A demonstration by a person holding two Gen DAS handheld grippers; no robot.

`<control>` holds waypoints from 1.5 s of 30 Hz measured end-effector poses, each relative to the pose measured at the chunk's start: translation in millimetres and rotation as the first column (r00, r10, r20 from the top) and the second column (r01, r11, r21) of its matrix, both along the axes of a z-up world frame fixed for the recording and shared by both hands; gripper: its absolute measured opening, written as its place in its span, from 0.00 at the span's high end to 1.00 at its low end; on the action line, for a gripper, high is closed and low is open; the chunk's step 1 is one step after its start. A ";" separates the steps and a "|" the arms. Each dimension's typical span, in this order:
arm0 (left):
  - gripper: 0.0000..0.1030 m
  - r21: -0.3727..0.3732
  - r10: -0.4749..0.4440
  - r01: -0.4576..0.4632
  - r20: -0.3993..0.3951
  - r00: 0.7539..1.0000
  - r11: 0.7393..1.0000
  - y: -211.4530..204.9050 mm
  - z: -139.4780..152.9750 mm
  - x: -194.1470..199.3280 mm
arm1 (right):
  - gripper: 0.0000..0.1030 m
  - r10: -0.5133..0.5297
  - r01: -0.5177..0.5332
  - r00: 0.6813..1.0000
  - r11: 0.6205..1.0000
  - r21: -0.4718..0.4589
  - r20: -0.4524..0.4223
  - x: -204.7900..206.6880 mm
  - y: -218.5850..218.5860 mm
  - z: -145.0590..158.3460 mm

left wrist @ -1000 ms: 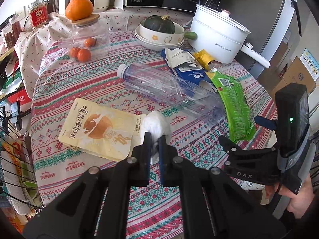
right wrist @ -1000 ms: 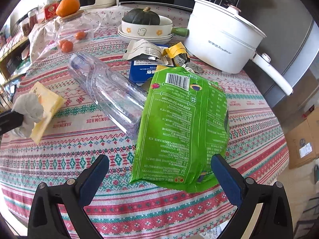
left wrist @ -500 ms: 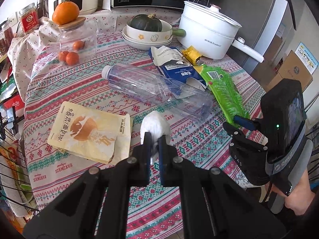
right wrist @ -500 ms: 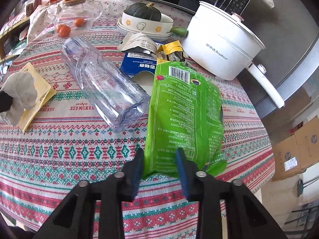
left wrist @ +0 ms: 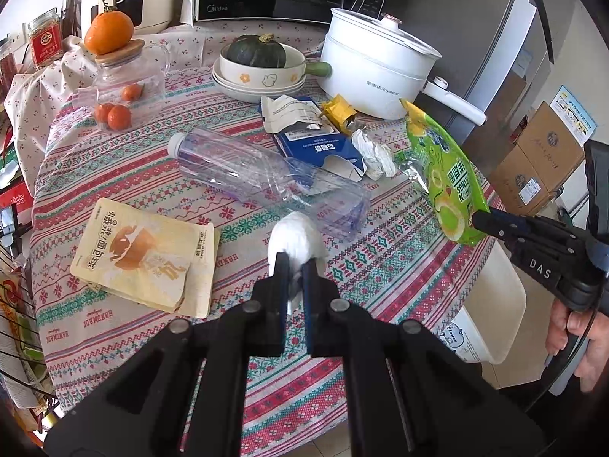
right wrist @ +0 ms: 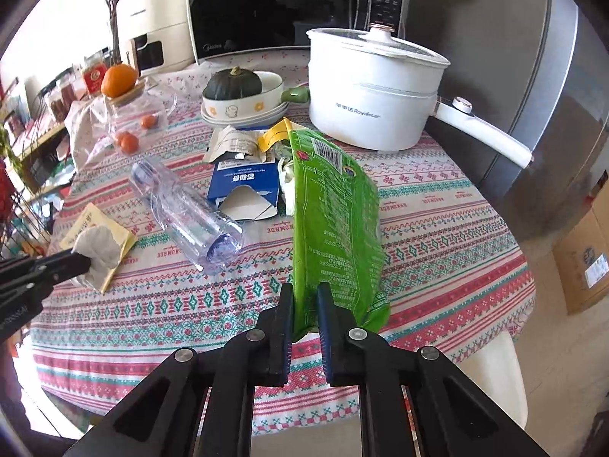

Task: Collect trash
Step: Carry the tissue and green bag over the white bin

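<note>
My left gripper (left wrist: pixel 295 262) is shut on a crumpled white tissue (left wrist: pixel 297 238) and holds it above the table; the tissue also shows in the right wrist view (right wrist: pixel 97 249). My right gripper (right wrist: pixel 305 291) is shut on the lower edge of a green snack bag (right wrist: pixel 335 213), lifted off the cloth and hanging tilted; it shows in the left wrist view (left wrist: pixel 445 175). On the table lie a clear plastic bottle (left wrist: pixel 266 179), a torn blue carton (left wrist: pixel 323 148), a beige pouch (left wrist: pixel 144 255), a yellow wrapper (left wrist: pixel 338 112) and crumpled white paper (left wrist: pixel 375 154).
A white electric pot (right wrist: pixel 373 87), a bowl with a dark squash (right wrist: pixel 239 93), a glass jar with oranges (left wrist: pixel 121 83) and a microwave (right wrist: pixel 274 7) stand at the back. A white bin (left wrist: pixel 491 312) sits below the table's near right edge. Cardboard boxes (left wrist: pixel 540 160) stand at right.
My right gripper closed on the green bag's edge and lifted it off the table. My left gripper kept hold of the tissue and drew back a little.
</note>
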State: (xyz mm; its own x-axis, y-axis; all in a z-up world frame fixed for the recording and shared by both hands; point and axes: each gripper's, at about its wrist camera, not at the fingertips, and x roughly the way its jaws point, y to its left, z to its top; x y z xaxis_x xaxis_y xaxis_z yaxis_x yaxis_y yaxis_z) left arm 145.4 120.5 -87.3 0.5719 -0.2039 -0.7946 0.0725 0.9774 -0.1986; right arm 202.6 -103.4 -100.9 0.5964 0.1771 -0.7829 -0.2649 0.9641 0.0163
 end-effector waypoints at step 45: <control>0.93 0.025 -0.370 0.369 0.009 0.929 0.929 -201.6 -13.5 -19.3 | 0.91 -0.222 0.235 0.971 0.955 0.180 -0.089 -118.2 -253.9 3.0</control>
